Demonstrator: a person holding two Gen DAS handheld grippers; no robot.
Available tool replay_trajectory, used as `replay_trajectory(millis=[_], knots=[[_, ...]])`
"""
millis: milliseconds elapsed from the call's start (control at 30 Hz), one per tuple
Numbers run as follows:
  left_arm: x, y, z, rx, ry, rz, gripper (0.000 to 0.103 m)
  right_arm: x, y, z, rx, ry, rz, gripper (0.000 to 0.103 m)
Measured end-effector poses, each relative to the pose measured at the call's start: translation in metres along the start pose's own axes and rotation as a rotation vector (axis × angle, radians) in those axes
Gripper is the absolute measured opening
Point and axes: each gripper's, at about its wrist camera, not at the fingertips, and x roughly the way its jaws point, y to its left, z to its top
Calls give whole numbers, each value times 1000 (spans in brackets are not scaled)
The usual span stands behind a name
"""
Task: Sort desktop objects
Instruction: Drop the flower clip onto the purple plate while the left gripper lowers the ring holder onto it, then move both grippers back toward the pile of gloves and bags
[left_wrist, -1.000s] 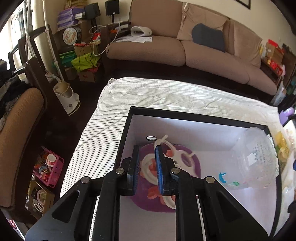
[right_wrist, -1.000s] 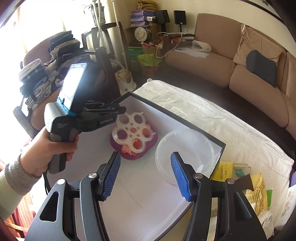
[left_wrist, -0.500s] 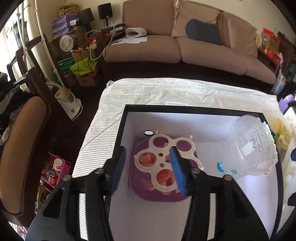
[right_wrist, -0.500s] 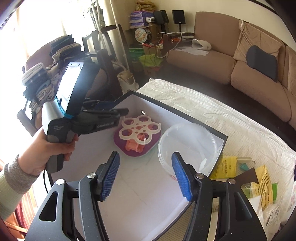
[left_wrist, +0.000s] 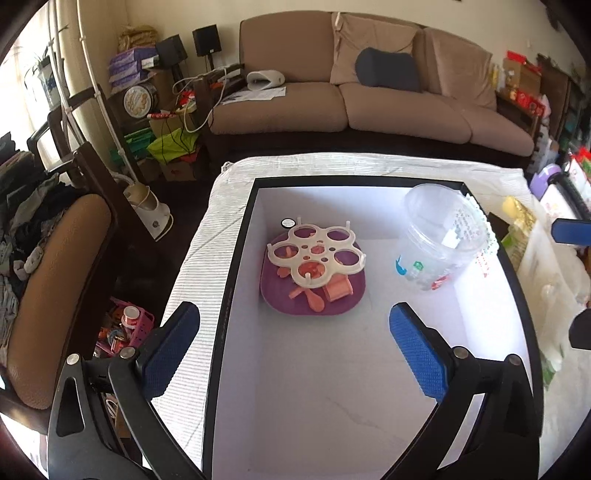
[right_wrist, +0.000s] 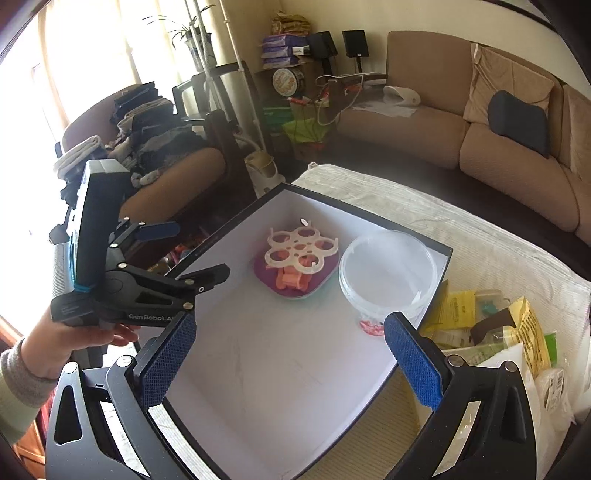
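A black-rimmed box (left_wrist: 232, 280) with a white floor sits on a striped cloth. In it lies a purple plate (left_wrist: 347, 299) with orange pieces, and a cream ring-holed rack (left_wrist: 316, 256) rests on top. A clear plastic tub (left_wrist: 439, 240) lies tilted beside it. My left gripper (left_wrist: 295, 350) is open and empty, held back above the box's near left edge. My right gripper (right_wrist: 288, 362) is open and empty above the box floor (right_wrist: 295, 369). The rack (right_wrist: 301, 253), the plate (right_wrist: 317, 284), the tub (right_wrist: 388, 273) and the left gripper (right_wrist: 192, 254) show in the right wrist view.
A pile of packets and bags (right_wrist: 509, 339) lies on the cloth right of the box. A padded chair (left_wrist: 55, 280) stands left of the table, with a pink basket (left_wrist: 125, 328) on the floor. A brown sofa (left_wrist: 369, 103) stands beyond the table.
My left gripper opened, let go of the cream rack onto the purple plate, and drew back and up. The right gripper stayed open and shifted slightly.
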Motion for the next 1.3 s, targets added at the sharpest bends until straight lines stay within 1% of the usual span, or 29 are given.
replay_trajectory(millis=[333,500,600,767,1033,1133,1300], knots=[[-74,-11,-25,-32,-40,-27,103,-45,23,-33,8,-14,-56,103],[-109,-24,-40,-31,-61,-41,103,-79,29,-55,13,-27,-77,103],[-125,-39,-49,-26,-72,-61,103,-103,25,-72,21,-37,-98,103],[-140,-74,-65,-24,-87,-142,103,-138,-4,-106,103,-41,-137,103],[-147,-153,-92,-5,-116,-310,103,-188,-69,-171,282,-94,-209,103],[-143,-182,-103,-6,-132,-366,103,-196,-92,-197,339,-106,-252,103],[-124,-229,-119,20,-152,-420,103,-199,-125,-236,415,-156,-307,103]])
